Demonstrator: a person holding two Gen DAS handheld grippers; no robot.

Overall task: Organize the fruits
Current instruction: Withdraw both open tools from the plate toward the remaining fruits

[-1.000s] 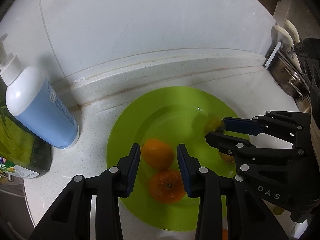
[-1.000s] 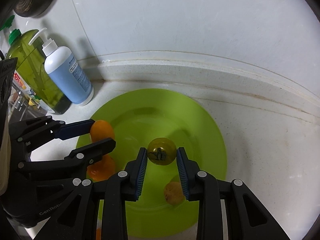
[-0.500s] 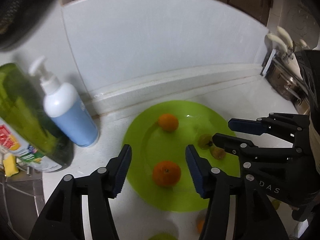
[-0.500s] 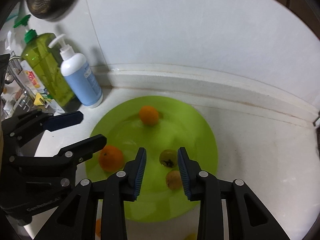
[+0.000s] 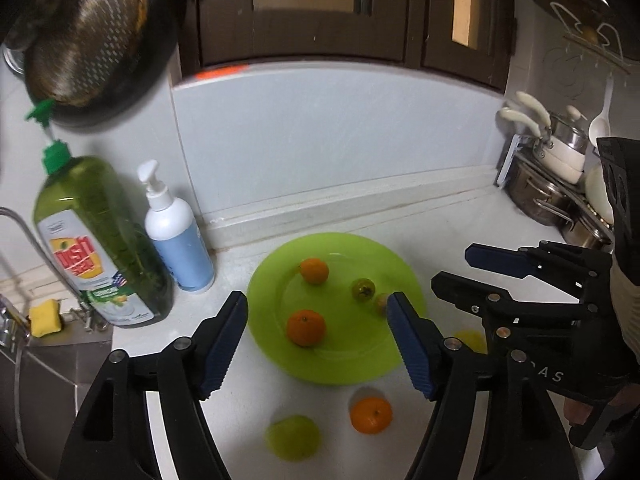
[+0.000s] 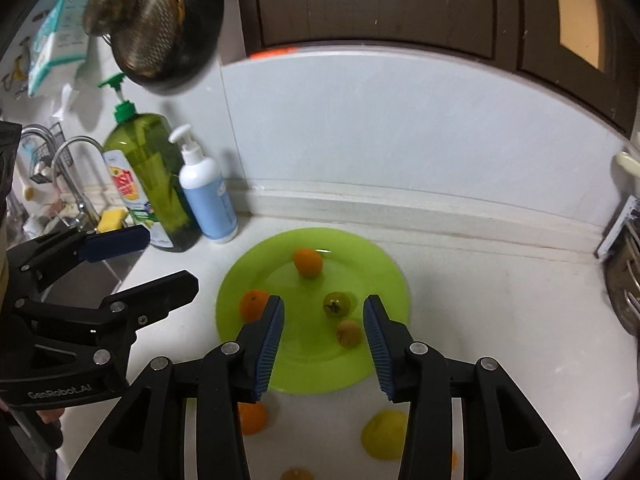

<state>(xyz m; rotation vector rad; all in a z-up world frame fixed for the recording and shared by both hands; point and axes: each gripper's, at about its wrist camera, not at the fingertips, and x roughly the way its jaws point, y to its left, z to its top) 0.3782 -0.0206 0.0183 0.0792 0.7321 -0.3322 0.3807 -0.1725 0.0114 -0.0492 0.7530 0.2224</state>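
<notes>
A lime green plate (image 5: 360, 364) (image 6: 384, 272) lies on the white counter. On it are two oranges (image 5: 305, 327) (image 5: 314, 270), a small green fruit (image 5: 363, 289) (image 6: 336, 304) and a small tan fruit (image 6: 348, 333). Off the plate, near me, lie an orange (image 5: 370, 414) (image 6: 251, 418), a green fruit (image 5: 294, 436) and a yellow fruit (image 6: 385, 434) (image 5: 469, 338). My left gripper (image 5: 316, 332) is open and empty, held above the plate's near edge. My right gripper (image 6: 323, 334) is open and empty, also above the plate.
A green dish soap bottle (image 5: 100, 236) (image 6: 154, 176) and a white-blue pump bottle (image 5: 176, 236) (image 6: 206, 200) stand left of the plate. A sink and tap (image 6: 72, 168) lie further left. Pots (image 5: 556, 192) stand at the right. A strainer (image 5: 84, 36) hangs above.
Both grippers have pulled back and up from the plate and opened wider. The right gripper let go of the green fruit, which now lies on the plate. Loose fruits on the counter came into view.
</notes>
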